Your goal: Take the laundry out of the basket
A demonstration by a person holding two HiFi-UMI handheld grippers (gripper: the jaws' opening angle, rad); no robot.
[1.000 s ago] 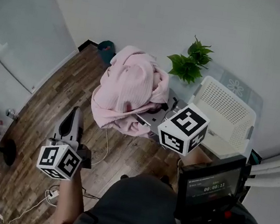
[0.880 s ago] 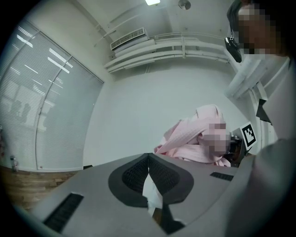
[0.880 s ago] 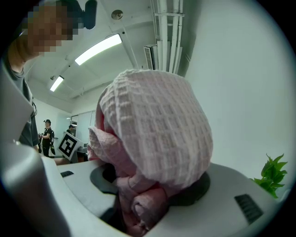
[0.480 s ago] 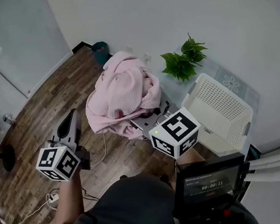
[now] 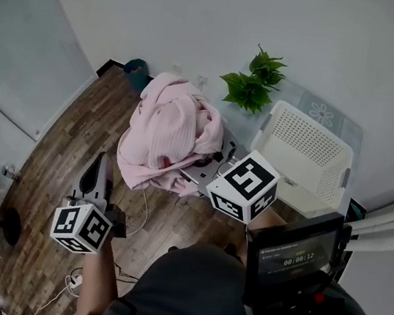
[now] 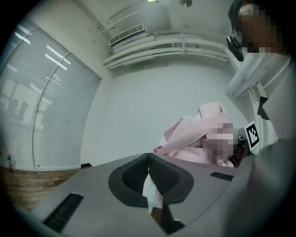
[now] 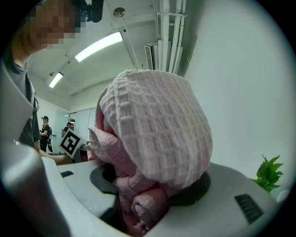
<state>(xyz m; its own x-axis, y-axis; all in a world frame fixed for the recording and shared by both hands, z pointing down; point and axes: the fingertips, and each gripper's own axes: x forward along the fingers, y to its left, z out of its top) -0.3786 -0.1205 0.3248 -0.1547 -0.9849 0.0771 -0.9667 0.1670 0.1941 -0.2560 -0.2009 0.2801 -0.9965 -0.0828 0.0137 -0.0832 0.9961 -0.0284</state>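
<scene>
Two grippers | my right gripper (image 7: 152, 181) is clamping the bunched pink laundry (image 5: 170, 138), holding it at head-view centre, clear of the white basket (image 5: 310, 145) at centre right | my left gripper (image 6: 148, 161) is hovering lower left, jaws together | green plant (image 5: 252, 88) is standing beside the basket.

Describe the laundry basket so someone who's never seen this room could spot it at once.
Follow the white wall to the green plant at its foot. Just right of the plant stands the basket: white plastic, rectangular, its walls full of small holes. Nothing else nearby is white and perforated; the pink cloth to its left is soft and bunched.
</scene>
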